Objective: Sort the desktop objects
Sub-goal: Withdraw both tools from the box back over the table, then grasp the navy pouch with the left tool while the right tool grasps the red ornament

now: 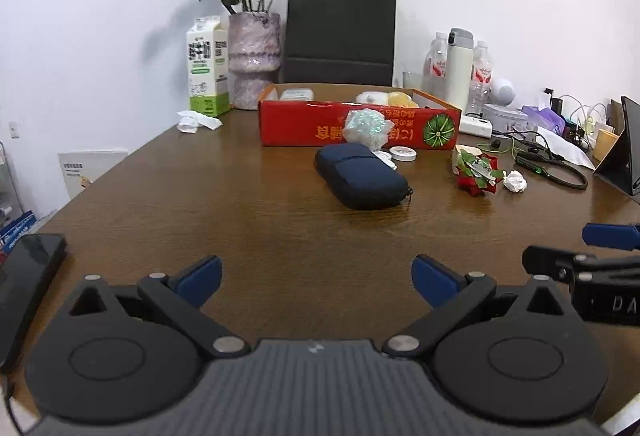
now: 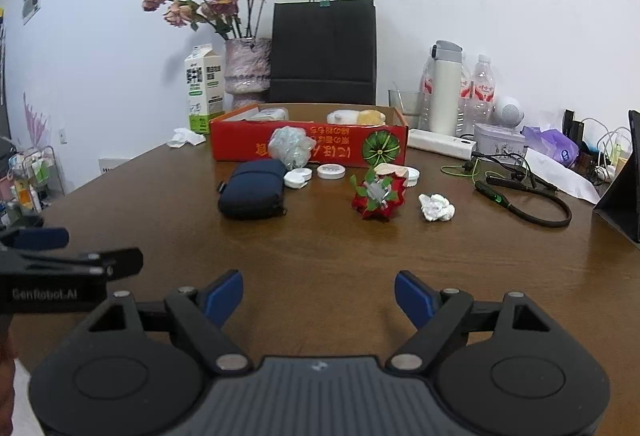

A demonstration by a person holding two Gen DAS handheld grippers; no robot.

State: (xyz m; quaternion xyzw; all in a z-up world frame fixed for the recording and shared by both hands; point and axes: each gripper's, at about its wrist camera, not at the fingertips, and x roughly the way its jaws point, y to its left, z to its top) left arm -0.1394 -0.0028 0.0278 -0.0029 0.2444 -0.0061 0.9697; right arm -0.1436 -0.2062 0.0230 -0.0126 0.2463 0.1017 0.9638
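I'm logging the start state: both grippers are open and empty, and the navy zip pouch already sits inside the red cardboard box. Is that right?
Not quite. The left gripper and right gripper are open and empty, but the navy zip pouch lies on the wooden table in front of the red cardboard box, not inside it, as the right wrist view shows.

Glossy wood-grain table (image 2: 400, 244), matt cloth pouch (image 2: 252, 193) (zipped), red box (image 2: 308, 147) probably printed cardboard.

A navy pouch (image 2: 252, 195) is lying on the brown wood-grain counter (image 2: 400, 256). The box (image 2: 308, 145) is showing red with a green melon print.
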